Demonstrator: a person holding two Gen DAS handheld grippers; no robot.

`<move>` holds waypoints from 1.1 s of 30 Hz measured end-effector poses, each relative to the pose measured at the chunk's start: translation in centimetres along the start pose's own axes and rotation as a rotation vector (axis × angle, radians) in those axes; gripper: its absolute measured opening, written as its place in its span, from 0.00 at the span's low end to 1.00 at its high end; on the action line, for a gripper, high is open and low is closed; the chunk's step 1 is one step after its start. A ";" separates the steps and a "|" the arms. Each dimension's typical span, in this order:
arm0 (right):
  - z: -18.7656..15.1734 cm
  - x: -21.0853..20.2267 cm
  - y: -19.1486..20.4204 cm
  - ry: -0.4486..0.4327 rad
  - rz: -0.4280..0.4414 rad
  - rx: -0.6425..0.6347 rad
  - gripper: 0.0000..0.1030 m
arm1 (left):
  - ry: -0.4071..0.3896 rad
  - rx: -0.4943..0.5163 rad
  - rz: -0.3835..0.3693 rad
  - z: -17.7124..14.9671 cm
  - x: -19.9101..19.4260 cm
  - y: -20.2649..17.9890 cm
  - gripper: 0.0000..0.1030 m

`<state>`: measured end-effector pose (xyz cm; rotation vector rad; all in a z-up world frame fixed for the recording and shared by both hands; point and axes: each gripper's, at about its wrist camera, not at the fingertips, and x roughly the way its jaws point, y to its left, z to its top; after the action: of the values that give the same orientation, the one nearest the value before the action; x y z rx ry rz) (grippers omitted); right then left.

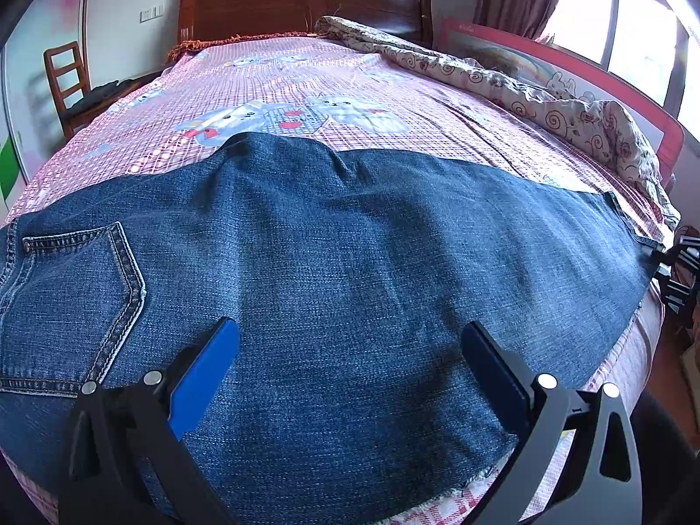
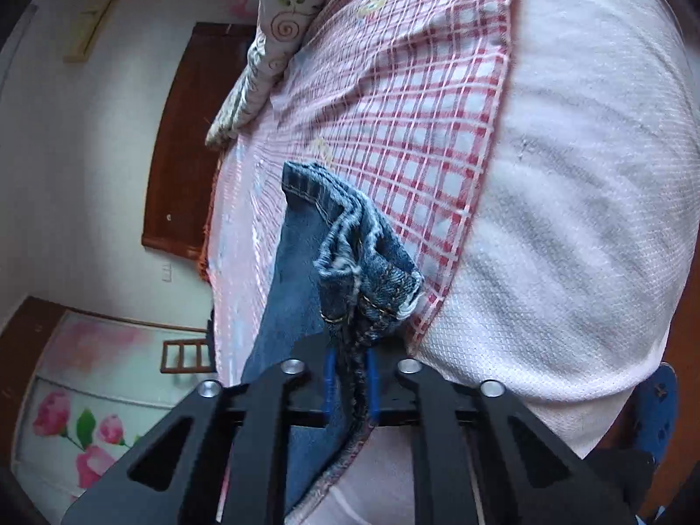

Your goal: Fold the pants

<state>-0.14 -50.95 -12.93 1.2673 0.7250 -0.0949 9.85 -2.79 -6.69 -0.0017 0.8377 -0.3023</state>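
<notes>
Blue jeans (image 1: 332,271) spread flat across bed (image 1: 306,83), pocket end left; left tool (image 1: 350,350) hovers over denim, jaws apart, holding nothing; right tool (image 2: 350,387) clamped on bunched leg hem (image 2: 363,262) at bed edge, likely ready for lifting cuff into fold

I count one pair of jeans (image 1: 332,271) spread on one bed (image 1: 306,74). One back pocket (image 1: 74,288) shows on them. There is one crumpled quilt (image 1: 525,92), one wooden headboard (image 1: 302,4), one chair (image 1: 65,78) and one window (image 1: 621,22). I carry two hand-held grippers: my left hand-held gripper (image 1: 350,341) and my right hand-held gripper (image 2: 350,376), each with two fingers.
</notes>
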 end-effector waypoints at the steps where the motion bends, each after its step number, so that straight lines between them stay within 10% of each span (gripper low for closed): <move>1: -0.1 -0.2 0.1 -0.017 -0.010 -0.002 0.04 | -0.002 -0.003 -0.004 0.0 0.0 0.1 0.98; 12: -2.8 -0.9 14.1 -0.029 0.004 -0.352 0.04 | -0.020 -0.033 -0.044 0.0 -0.3 0.7 0.98; 20: -14.1 3.4 25.9 0.092 0.080 -0.750 0.04 | -0.063 -0.104 -0.037 -0.4 -3.3 3.0 0.98; 28: -27.3 14.9 23.9 0.398 -0.066 -1.002 0.04 | -0.102 -0.273 0.074 -3.0 -6.0 10.9 0.98; 33: -28.8 16.8 21.2 0.435 -0.127 -0.998 0.04 | -0.104 -0.148 0.104 -4.0 -5.0 10.0 0.98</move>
<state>9.67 -13.08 -7.60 0.2749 1.0399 0.4118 6.39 8.61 -6.93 -0.1109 0.7522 -0.1407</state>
